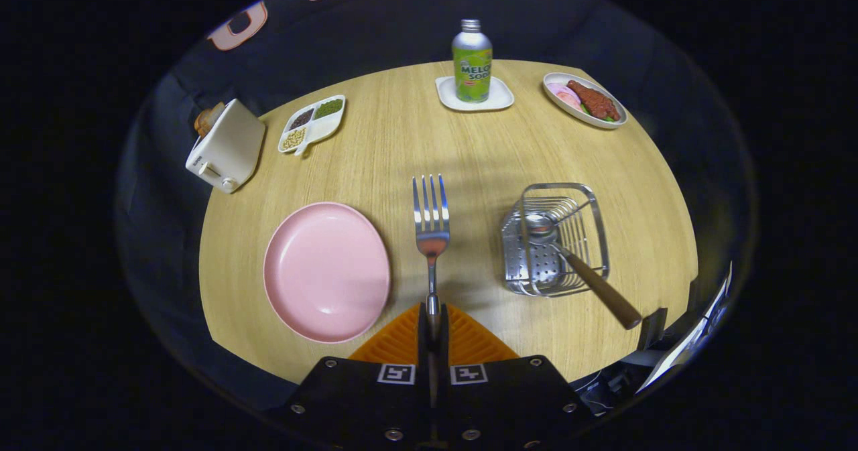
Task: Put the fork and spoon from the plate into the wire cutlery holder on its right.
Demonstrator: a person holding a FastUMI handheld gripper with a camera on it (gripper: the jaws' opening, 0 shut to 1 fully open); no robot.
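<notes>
My gripper point(433, 320) is shut on the handle of a silver fork point(431, 223), whose tines point away from me above the wooden table. The fork hangs between the pink plate point(326, 270) on its left and the wire cutlery holder point(555, 240) on its right. The plate holds nothing. A spoon point(576, 263) with a wooden handle lies in the holder, bowl down inside, handle sticking out over the near right rim. The orange fingers point(402, 337) press together on the fork's stem.
Beyond the fork, a green soda bottle point(472, 62) stands on a white coaster. A dish of food point(584, 100) sits far right, a divided snack tray point(312, 124) and a white toaster point(226, 146) far left. The round table's edge point(228, 344) curves close on the near side.
</notes>
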